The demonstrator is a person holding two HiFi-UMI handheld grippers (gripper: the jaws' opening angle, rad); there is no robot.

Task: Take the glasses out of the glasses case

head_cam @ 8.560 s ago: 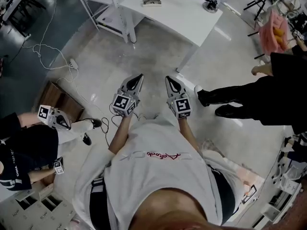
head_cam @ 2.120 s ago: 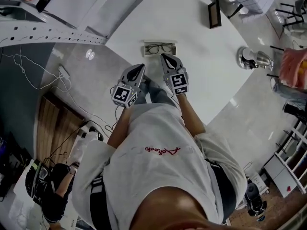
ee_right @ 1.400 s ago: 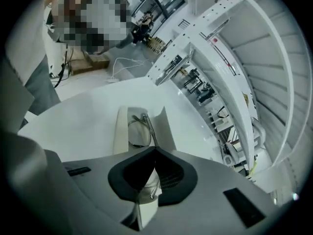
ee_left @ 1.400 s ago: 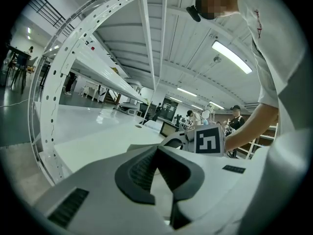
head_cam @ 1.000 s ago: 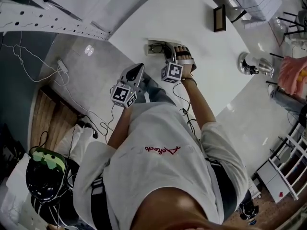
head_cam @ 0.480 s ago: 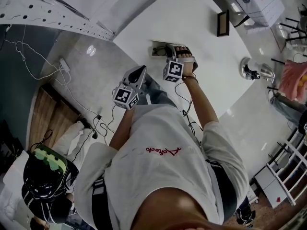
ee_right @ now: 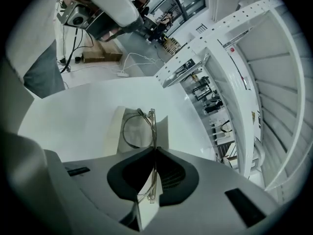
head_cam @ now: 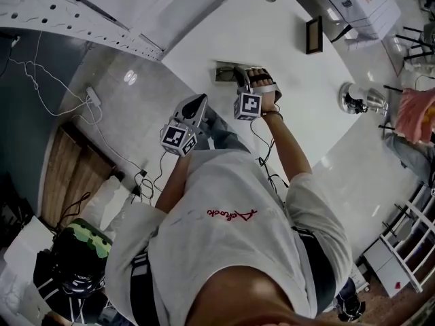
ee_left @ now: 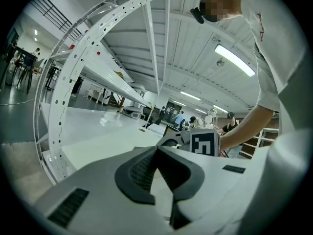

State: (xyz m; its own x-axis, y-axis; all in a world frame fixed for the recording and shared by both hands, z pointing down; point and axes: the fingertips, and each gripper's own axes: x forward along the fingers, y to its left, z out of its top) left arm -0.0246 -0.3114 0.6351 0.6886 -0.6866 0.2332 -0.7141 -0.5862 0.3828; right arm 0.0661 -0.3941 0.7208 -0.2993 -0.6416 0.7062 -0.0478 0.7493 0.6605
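The left gripper is hovering beside the white table, its 2 jaws closed together on nothing. The right gripper is reaching into the open glasses case, its jaws, just closing, pinching the frame of the glasses lying inside.

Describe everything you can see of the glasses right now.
The glasses are thin-rimmed with clear, rounded lenses, and the frame looks like slim wire or plastic. The right gripper view shows them nearly edge-on, over the open, pale glasses case on the white table. The right gripper has just been closing its fingers, and the frame front runs between them, pinched. One lens and a hinge corner stick out past the fingertips. Whether they touch the case cannot be told.
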